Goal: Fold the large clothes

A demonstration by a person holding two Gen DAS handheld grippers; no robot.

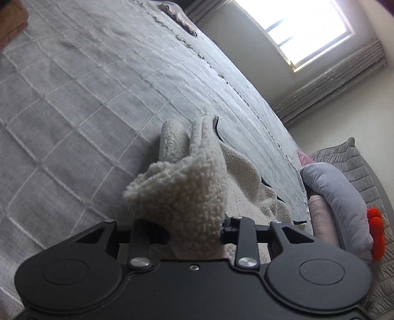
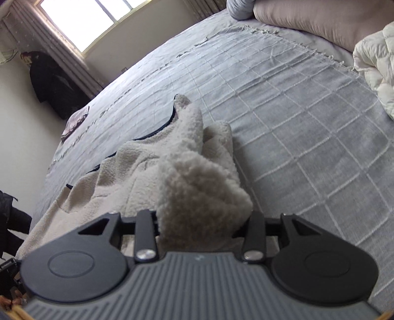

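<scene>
A cream fleece garment (image 1: 187, 187) with dark trim lies on a bed under a grey checked bedspread (image 1: 86, 98). In the left wrist view a bunched fold of it stands up between the jaws of my left gripper (image 1: 194, 221), which is shut on it; the fleece hides the fingertips. In the right wrist view the same fleece garment (image 2: 197, 177) is gathered in my right gripper (image 2: 202, 221), also shut on a thick fold. The rest of the garment trails over the bedspread (image 2: 295, 123) towards the bed's edge. Both held folds are lifted off the bed.
A grey cushion with red pompoms (image 1: 339, 197) and a quilted headboard lie at the bed's end. A pink pillow (image 2: 307, 22) and a white duvet (image 2: 374, 61) sit at the far right. A dark coat (image 2: 54, 83) hangs beside the window (image 2: 81, 22).
</scene>
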